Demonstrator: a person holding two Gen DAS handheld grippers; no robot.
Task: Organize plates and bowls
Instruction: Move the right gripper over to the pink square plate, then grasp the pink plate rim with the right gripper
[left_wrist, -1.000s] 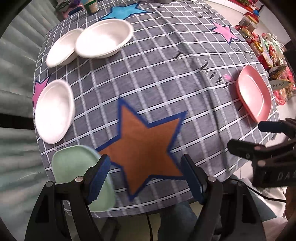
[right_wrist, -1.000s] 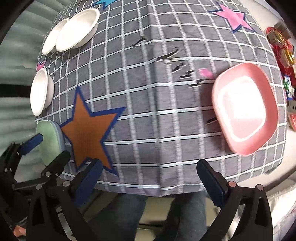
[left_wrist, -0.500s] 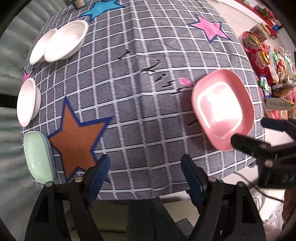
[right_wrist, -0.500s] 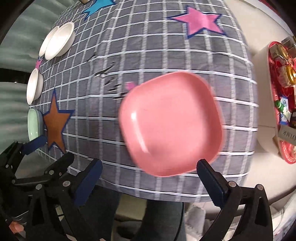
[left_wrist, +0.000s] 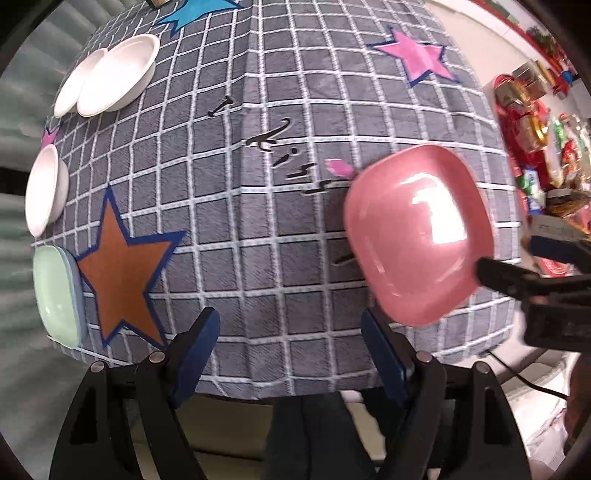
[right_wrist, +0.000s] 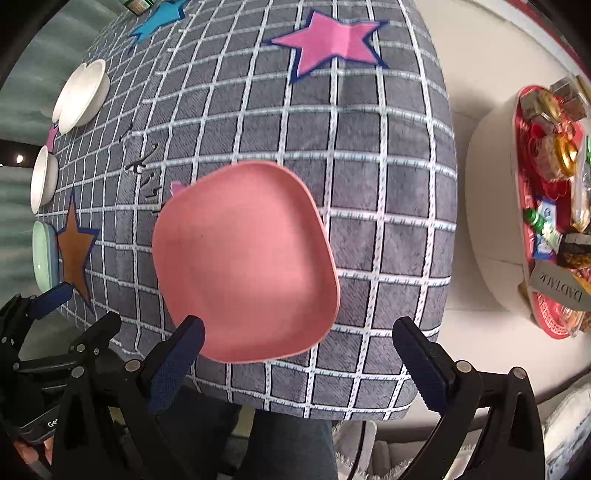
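Observation:
A pink square plate (left_wrist: 417, 236) lies on the grey checked tablecloth near the table's front right edge; it also shows in the right wrist view (right_wrist: 240, 262). My right gripper (right_wrist: 299, 354) is open, its fingers just short of the plate's near rim. My left gripper (left_wrist: 291, 354) is open and empty at the front edge, left of the plate. A pale green plate (left_wrist: 55, 295) lies at the front left. Two overlapping white bowls (left_wrist: 110, 77) sit at the far left, a third white bowl (left_wrist: 46, 190) below them.
The tablecloth (left_wrist: 280, 206) has an orange star, a pink star and a blue star. A white side stand with a red tray of snacks (right_wrist: 546, 206) stands to the right of the table. A person's legs show under the front edge.
Both grippers have swung right along the front edge. The pink plate now sits large and close in front of the right gripper. No object has been moved.

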